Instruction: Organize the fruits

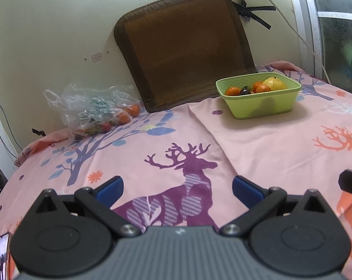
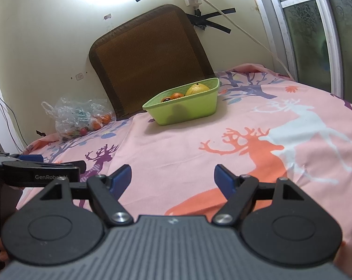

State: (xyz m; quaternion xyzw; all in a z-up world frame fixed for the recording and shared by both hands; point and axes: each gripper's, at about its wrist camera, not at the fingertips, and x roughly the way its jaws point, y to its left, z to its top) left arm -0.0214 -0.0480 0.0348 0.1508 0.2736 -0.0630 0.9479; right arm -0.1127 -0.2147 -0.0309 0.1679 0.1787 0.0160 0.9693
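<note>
Left wrist view takes in a bed (image 1: 257,140) spread with a pink sheet printed with deer and trees, the landmark for all else. At the head of the bed a brown mat (image 1: 185,46) leans against the pale wall (image 1: 59,23), and a frosted window (image 1: 339,23) stands at the far right side of the bed. On the bed, just in front of the mat's right corner, sits a green basket (image 1: 260,105); it holds a yellow fruit (image 1: 275,82), several oranges (image 1: 232,91) and one dark fruit (image 1: 245,91). At the bed's far left corner, against the wall and just left of the mat, lies a clear bag (image 1: 92,109) with more oranges and a red fruit (image 1: 106,126) showing through the plastic. Near the foot of the bed, well apart from both basket and bag, the left gripper (image 1: 177,185) hovers over the purple deer with its blue fingers (image 1: 110,190) spread wide and nothing between them. Seen from the right wrist, the right gripper (image 2: 173,177) hangs over the orange deer near the foot of the bed, its jaws likewise wide apart and holding nothing, the basket (image 2: 187,112) ahead of it and the bag (image 2: 78,116) off to its left. A phone (image 1: 1,256) lies at the bed's near left edge.
</note>
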